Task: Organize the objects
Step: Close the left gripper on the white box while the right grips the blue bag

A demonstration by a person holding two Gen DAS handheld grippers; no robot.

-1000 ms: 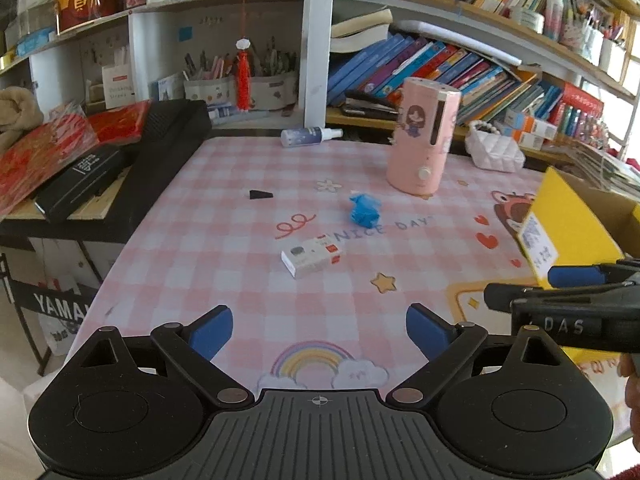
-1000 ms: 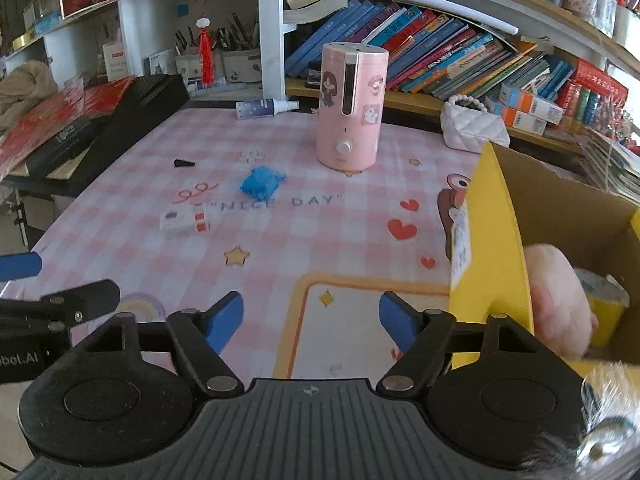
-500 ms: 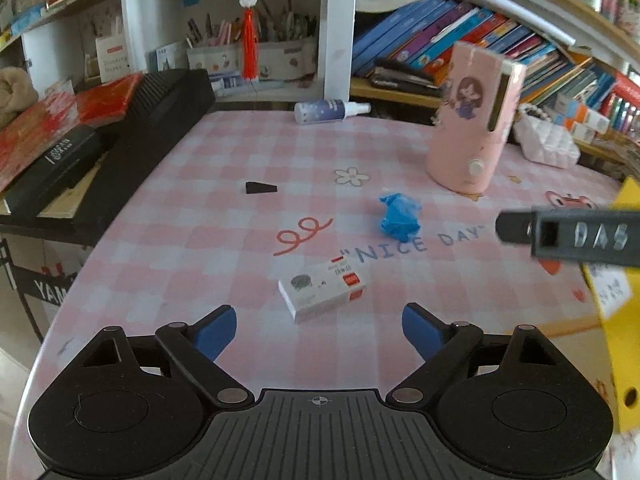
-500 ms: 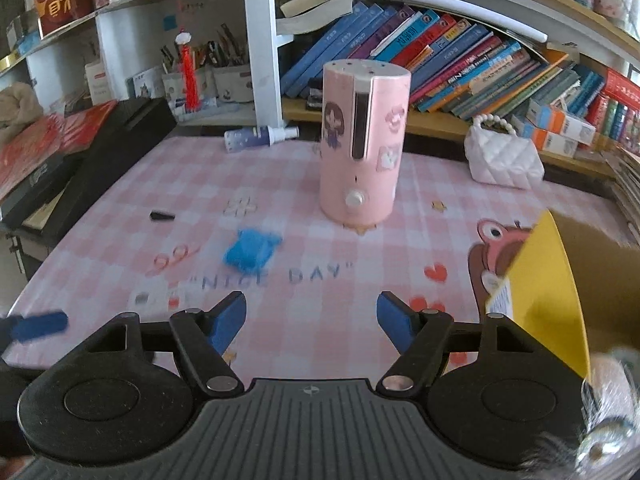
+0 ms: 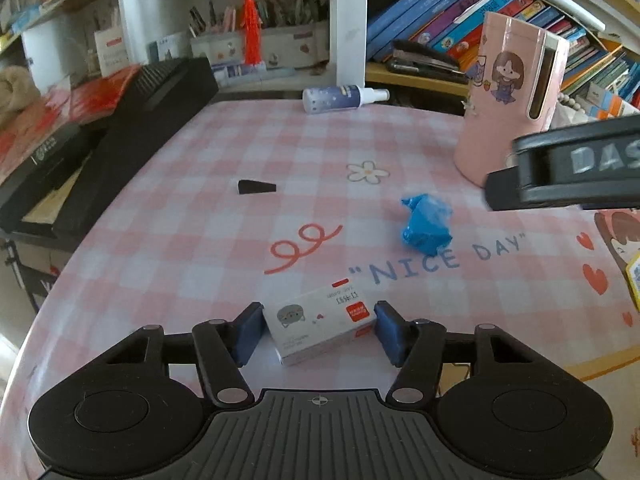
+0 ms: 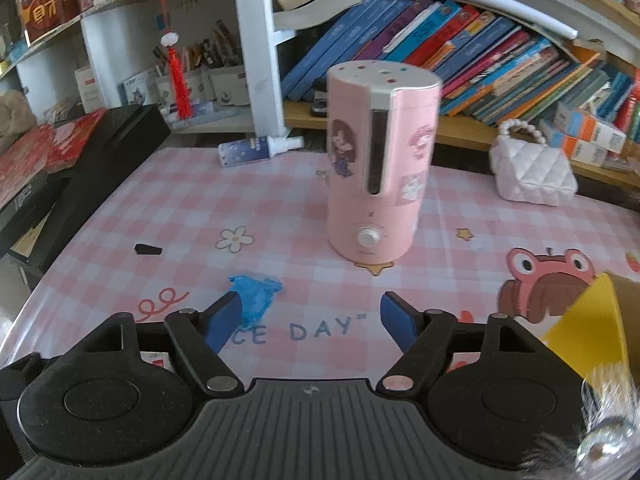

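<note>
- My left gripper is low over the pink checked tablecloth, and its jaws are closing with a small white box between them.
- The left blue pad sits right at the box's left end; the right pad is just beside its right end. I cannot tell whether either one presses yet, so I read this as not yet a grip.
- The box lies flat on the cloth, turned a little askew, with a grey cartoon face and a red label on top.
- My right gripper hangs with its jaws apart and opening, nothing between them.
- A crumpled blue wrapper lies on the cloth just by the right gripper's left fingertip, beside the "NICE DAY" lettering; I cannot tell whether they touch.
- From the left camera, the right gripper's dark finger crosses the right side of the view, above the cloth.
- A tall pink humidifier stands upright beyond the wrapper, well apart from it.
- A small black wedge lies alone toward the left side of the cloth.
- A spray bottle lies on its side at the far edge.
- A yellow cardboard box flap shows at the right, and a white quilted purse sits near the bookshelf.
</note>
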